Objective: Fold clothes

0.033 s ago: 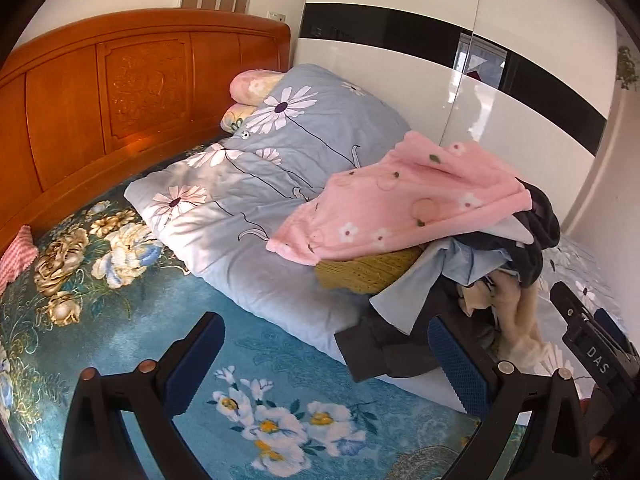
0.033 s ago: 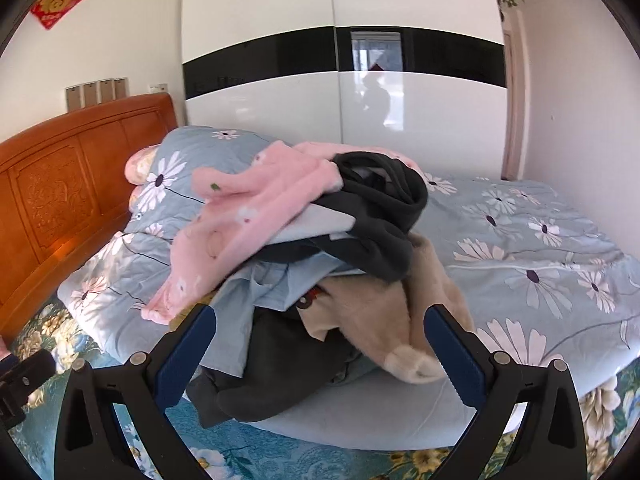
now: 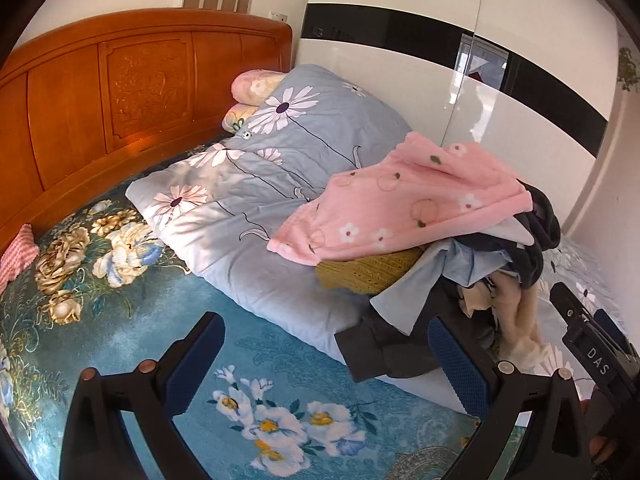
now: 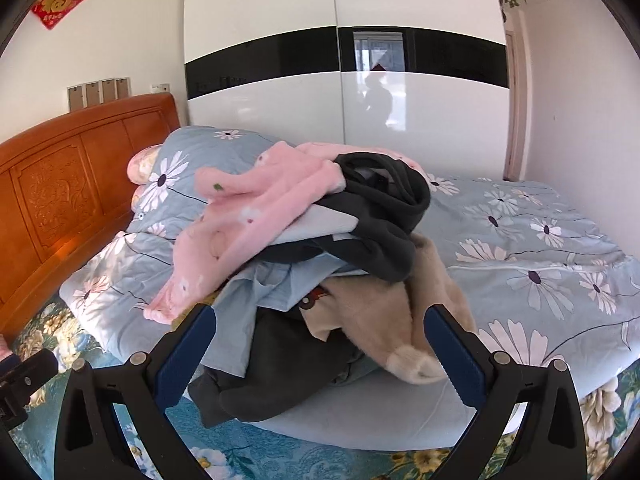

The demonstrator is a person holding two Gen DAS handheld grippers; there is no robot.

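A clothes pile (image 4: 320,264) sits unfolded on the quilt (image 4: 540,248) near the bed's (image 3: 120,320) front edge, pink garment (image 3: 404,204) on top. Both the left gripper (image 3: 324,364) and right gripper (image 4: 320,344) gape wide, empty, touching nothing.

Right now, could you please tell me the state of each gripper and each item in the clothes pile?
Left gripper: open, empty.
Right gripper: open, empty.
Pink garment: unfolded, on top of the pile.
Dark grey garment: crumpled, partly over the pink one.
Light blue garment: unfolded, mid-pile.
Beige garment: crumpled, at the front.
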